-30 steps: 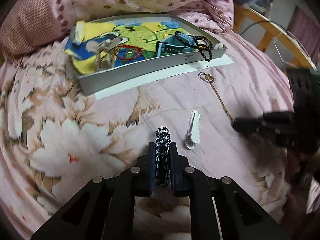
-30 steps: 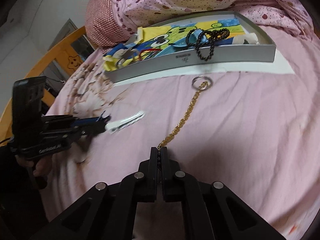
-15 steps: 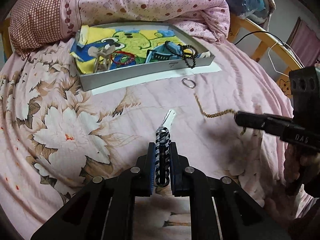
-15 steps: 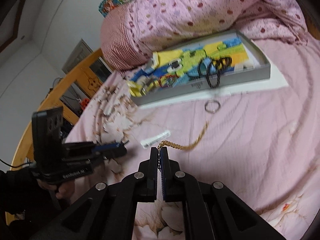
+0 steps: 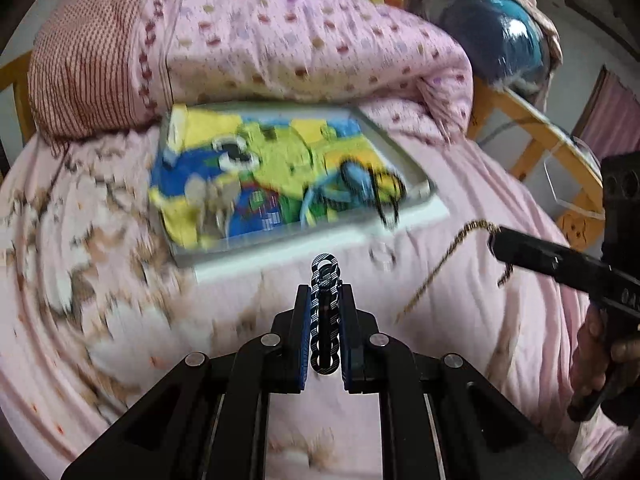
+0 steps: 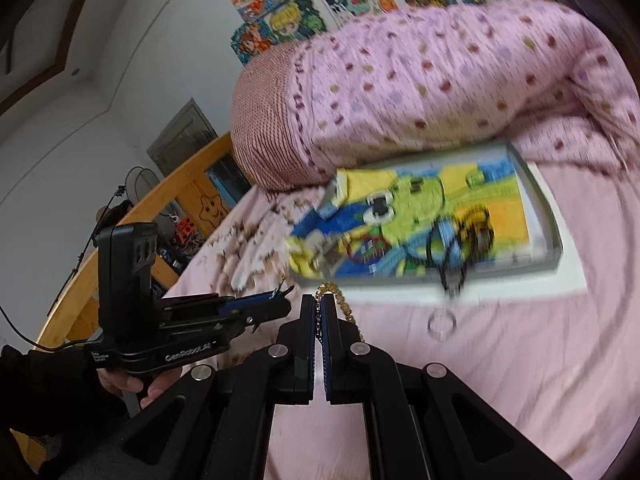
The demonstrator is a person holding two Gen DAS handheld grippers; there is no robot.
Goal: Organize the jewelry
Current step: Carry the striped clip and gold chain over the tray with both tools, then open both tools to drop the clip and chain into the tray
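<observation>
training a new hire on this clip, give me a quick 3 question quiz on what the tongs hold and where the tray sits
1. True or false: the left tongs are empty.
2. The right tongs hold: A) gold chain B) black bead bracelet C) loose ring
3. What lines the grey tray?

Key: 1 false, they grip a black-and-white patterned clip. 2 A. 3 a cartoon-print cloth.

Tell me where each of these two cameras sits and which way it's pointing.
Left wrist: on the left claw, looking down its fingers over the bed at the tray; claw shut on a black-and-white chain link piece; right claw and hand show.
Right wrist: on the right claw, facing the tray; gold chain pinched; left claw shows.
Shared: tray, gold chain, pink quilt.
</observation>
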